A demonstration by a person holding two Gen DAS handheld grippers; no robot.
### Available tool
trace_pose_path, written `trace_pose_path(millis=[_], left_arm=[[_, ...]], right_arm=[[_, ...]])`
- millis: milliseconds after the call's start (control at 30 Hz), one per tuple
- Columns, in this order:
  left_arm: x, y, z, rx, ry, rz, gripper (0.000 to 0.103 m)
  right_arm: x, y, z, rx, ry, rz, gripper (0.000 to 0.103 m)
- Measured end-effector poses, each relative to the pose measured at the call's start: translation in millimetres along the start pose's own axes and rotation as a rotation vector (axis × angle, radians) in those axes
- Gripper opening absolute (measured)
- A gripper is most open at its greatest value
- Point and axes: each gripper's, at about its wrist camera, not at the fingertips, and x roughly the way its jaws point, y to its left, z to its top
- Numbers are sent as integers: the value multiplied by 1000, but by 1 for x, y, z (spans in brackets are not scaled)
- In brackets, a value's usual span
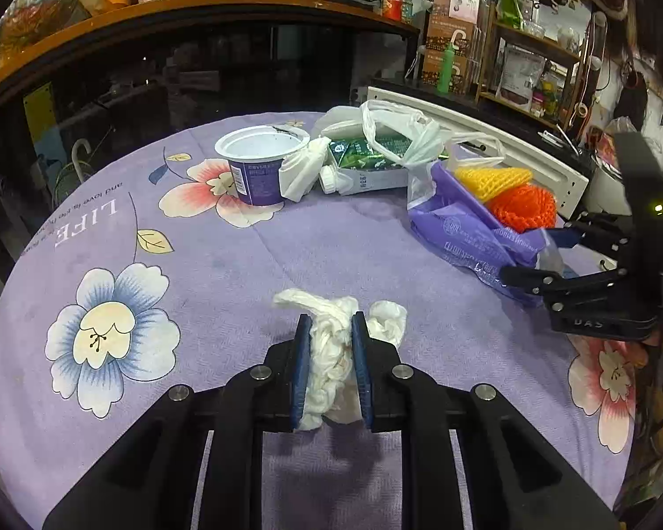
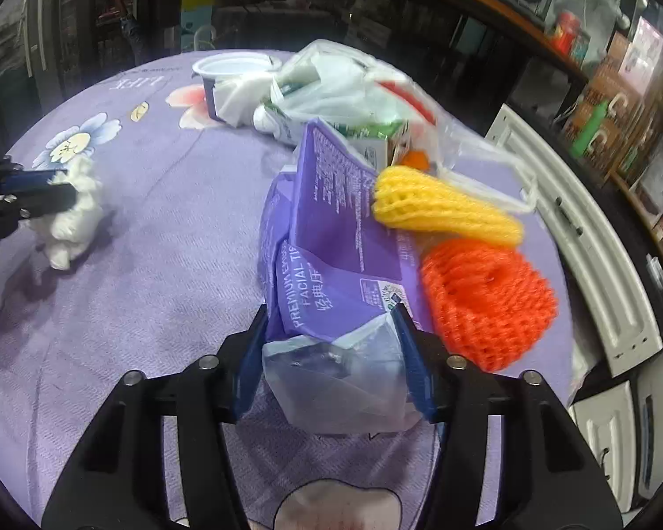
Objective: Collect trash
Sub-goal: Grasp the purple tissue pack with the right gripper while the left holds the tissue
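Cluttered tablecloth [image 1: 243, 265] (bag [image 2: 344, 380] contents unclear)

a purple floral tablecloth [image 1: 225, 274] covers the table, beside cluttered shelves [image 1: 526, 66] and a green bottle [image 1: 447, 66].

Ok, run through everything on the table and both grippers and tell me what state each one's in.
left gripper: shut on the crumpled tissue
right gripper: jaws around the clear plastic bag, grip unclear
purple tissue pack: crumpled, opened
yellow foam net: lying on the pack
orange foam net: lying beside the pack
yogurt cup: upright, open, empty
milk carton: lying on its side
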Motion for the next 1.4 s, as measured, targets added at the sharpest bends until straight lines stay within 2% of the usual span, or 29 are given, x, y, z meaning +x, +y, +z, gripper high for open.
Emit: trace_pose_path(millis=[67, 167, 533, 633, 800, 1033, 1200, 1400], left_arm=[[-4, 0, 0, 0, -12, 2, 19], [-12, 2, -1, -5, -27, -3, 18], [-49, -6, -2, -17, -94, -21, 18], [-58, -14, -2, -12, -111, -32, 18], [-70, -34, -5, 8, -131, -66, 18], [-76, -76, -9, 51, -136, -138, 18], [-73, -113, -9, 78, -134, -208, 18], [-67, -169, -7, 134, -124, -304, 18]], right_arm=[[-2, 1, -1, -3, -18, 0, 45], [-12, -4, -3, 47, -42, 53, 35], [-70, 4, -19, 93, -144, 155, 31], [-87, 4, -26, 119, -167, 208, 31], [-117, 7, -45, 143, -212, 232, 31], [-148, -10, -83, 227, -253, 210, 31], [-165, -36, -121, 322, -262, 149, 31], [-181, -73, -172, 429, -251, 37, 32]])
